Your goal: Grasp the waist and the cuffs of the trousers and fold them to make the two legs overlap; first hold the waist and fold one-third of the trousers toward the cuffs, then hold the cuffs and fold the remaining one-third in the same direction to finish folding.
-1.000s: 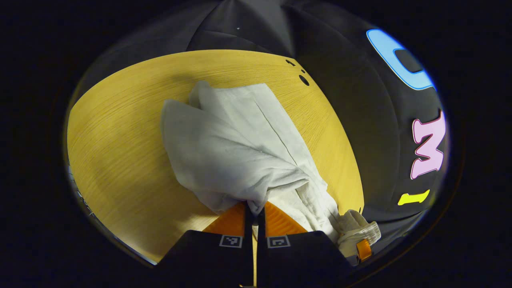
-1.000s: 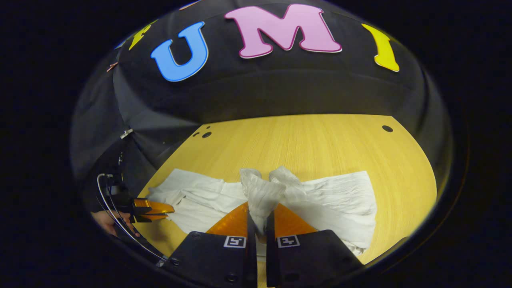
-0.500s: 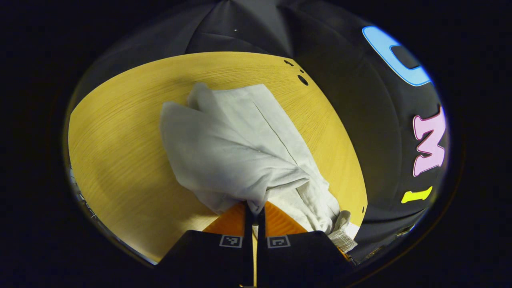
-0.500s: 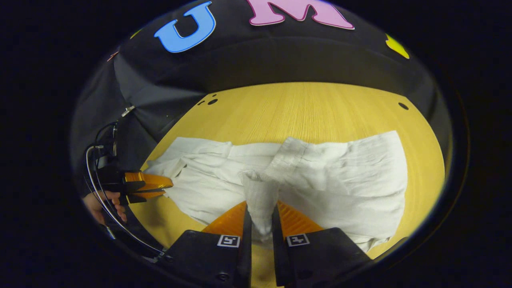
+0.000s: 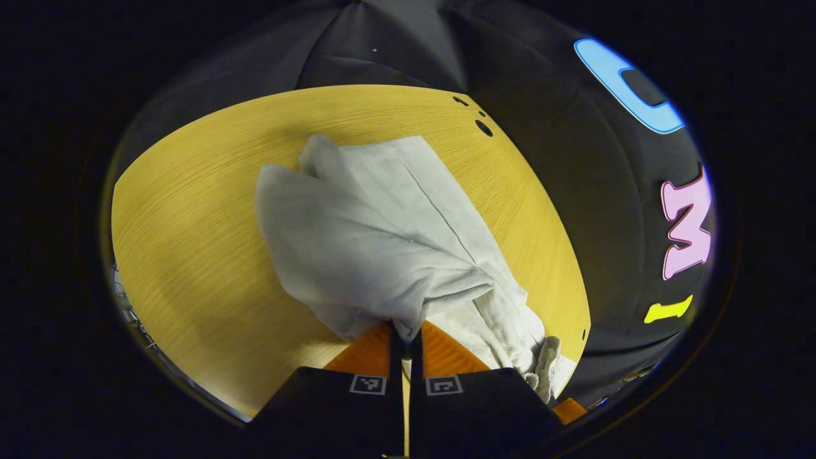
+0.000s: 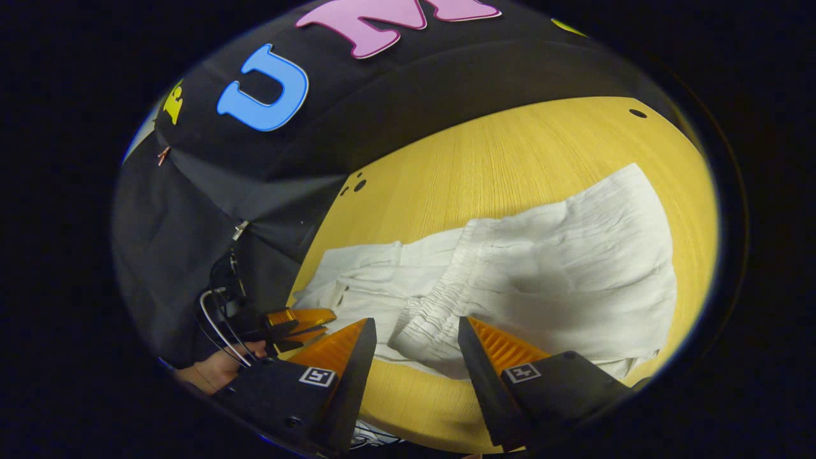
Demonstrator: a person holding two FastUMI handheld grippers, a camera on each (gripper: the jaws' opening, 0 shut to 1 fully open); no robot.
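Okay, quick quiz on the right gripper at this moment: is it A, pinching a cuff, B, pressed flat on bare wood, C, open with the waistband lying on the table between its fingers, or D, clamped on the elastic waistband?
C: in the right gripper view the right gripper has its jaws spread wide, and the gathered waistband of the trousers lies loose on the table between them.

White crinkled trousers [image 6: 542,268], yellow wood-grain table [image 5: 191,223], black booth cloth [image 6: 191,210]
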